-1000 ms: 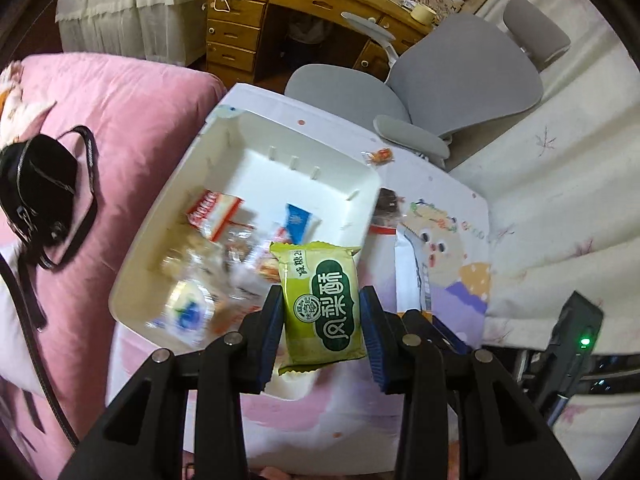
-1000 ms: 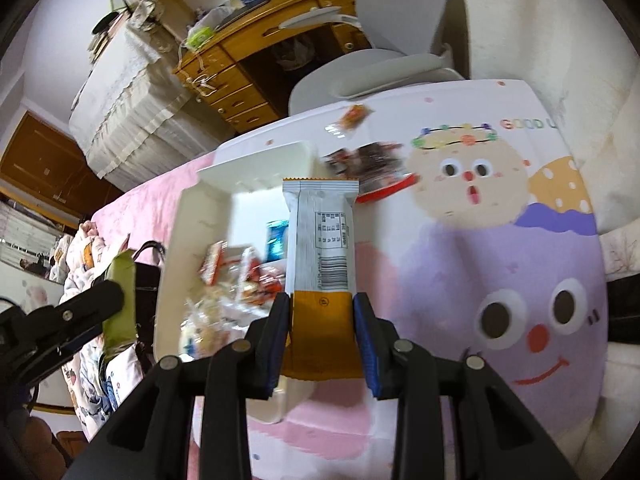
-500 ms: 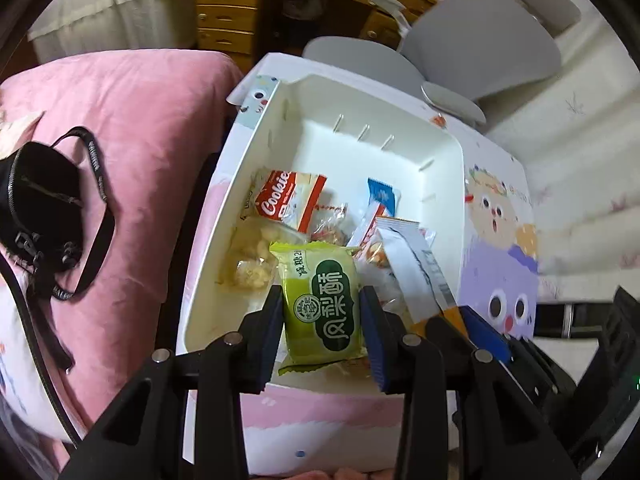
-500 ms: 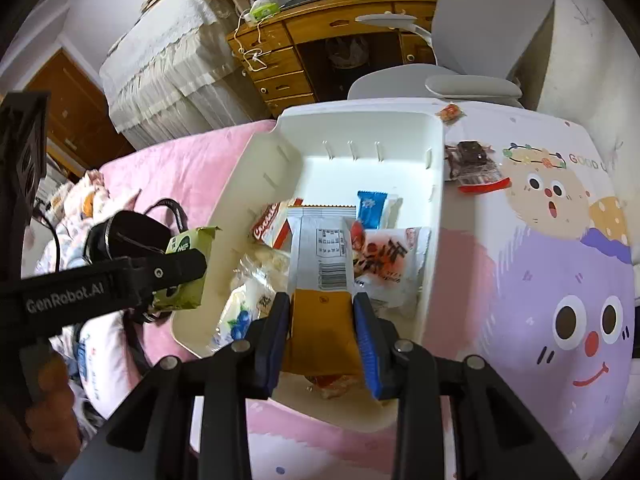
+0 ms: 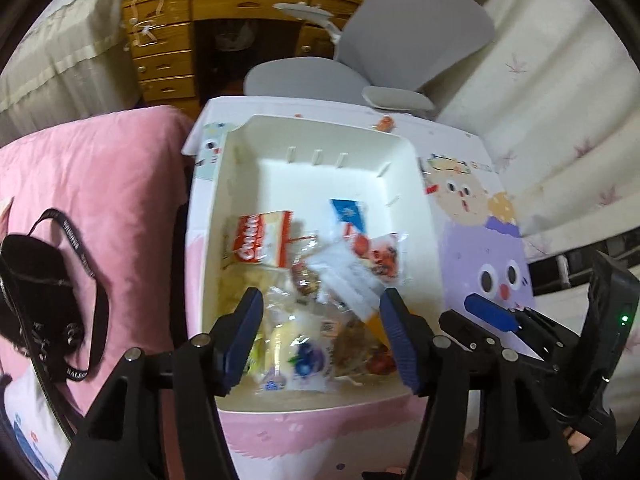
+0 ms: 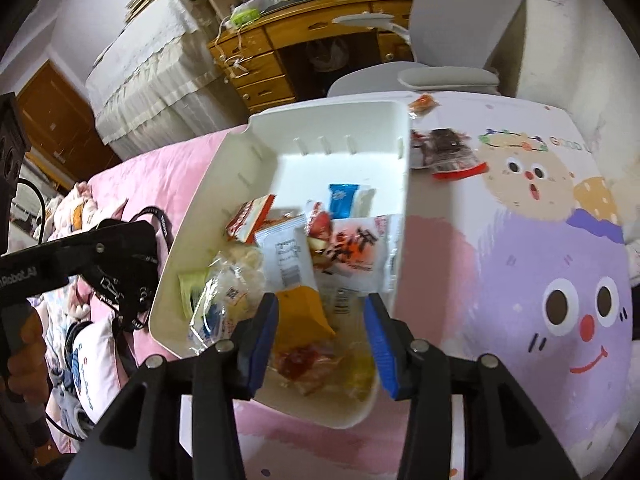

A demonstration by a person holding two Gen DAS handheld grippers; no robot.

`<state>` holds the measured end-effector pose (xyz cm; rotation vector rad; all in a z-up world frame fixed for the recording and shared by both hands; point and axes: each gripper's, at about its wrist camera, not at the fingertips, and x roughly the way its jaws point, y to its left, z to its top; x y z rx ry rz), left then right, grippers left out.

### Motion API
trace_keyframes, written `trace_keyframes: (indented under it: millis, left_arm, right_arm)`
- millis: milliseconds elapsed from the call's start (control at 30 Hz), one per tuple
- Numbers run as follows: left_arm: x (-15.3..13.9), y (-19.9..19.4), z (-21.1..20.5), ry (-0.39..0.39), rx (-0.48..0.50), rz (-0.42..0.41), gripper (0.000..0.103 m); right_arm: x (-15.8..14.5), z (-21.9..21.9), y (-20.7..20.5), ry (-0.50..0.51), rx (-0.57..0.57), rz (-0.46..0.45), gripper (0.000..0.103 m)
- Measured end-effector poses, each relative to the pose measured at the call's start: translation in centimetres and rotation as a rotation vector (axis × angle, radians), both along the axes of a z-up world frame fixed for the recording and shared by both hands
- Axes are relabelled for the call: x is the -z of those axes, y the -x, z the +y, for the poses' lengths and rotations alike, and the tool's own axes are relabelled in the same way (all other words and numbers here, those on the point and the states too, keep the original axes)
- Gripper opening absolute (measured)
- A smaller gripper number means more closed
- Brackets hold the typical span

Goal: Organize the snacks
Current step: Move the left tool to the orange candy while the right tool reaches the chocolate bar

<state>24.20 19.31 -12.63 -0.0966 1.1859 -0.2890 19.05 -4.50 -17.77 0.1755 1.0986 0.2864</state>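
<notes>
Both grippers have just been opening over the white bin [image 5: 416,184]. The left gripper [image 5: 322,336] no longer clamps the green pastry pack [image 6: 190,290]; its fingers stand wide with nothing pressed, and the pack lies in the bin beyond its left finger [image 5: 244,332]. The right gripper [image 6: 320,340] has let go of the white-and-orange wrapper [image 6: 296,280], which lies in the bin just ahead of its parted fingers.
</notes>
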Motion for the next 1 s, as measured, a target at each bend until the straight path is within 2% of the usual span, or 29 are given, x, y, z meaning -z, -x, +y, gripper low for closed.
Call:
trace_keyframes:
  millis: [200, 333, 667, 867, 1000]
  left_arm:
    - [-1.6, -1.7, -2.9, -0.008, 0.078, 0.005, 0.066]
    - [-2.9, -3.8, -5.2, -0.031, 0.108, 0.024, 0.077]
    - [-5.8, -10.7, -12.2, -0.086, 0.248, -0.007, 0.08]
    - [-5.6, -15.6, -15.7, -0.135, 0.272, -0.011, 0.081]
    - [-4.2, -19.1, -17.3, -0.175, 0.27, -0.011, 0.081]
  right_arm:
    - [-0.7, -2.8, -0.1, 0.004, 0.061, -0.024, 0.045]
    - [-1.3, -4.9, -0.7, 0.009, 0.1, -0.061, 0.047]
    - [-1.3, -9.3, -5.0, 0.031, 0.089, -0.211, 0.055]
    - [0.3, -10.8, -8.7, 0.054, 0.095, -0.29, 0.06]
    - [1.9, -11.7, -11.3, 0.05, 0.11, -0.316, 0.06]
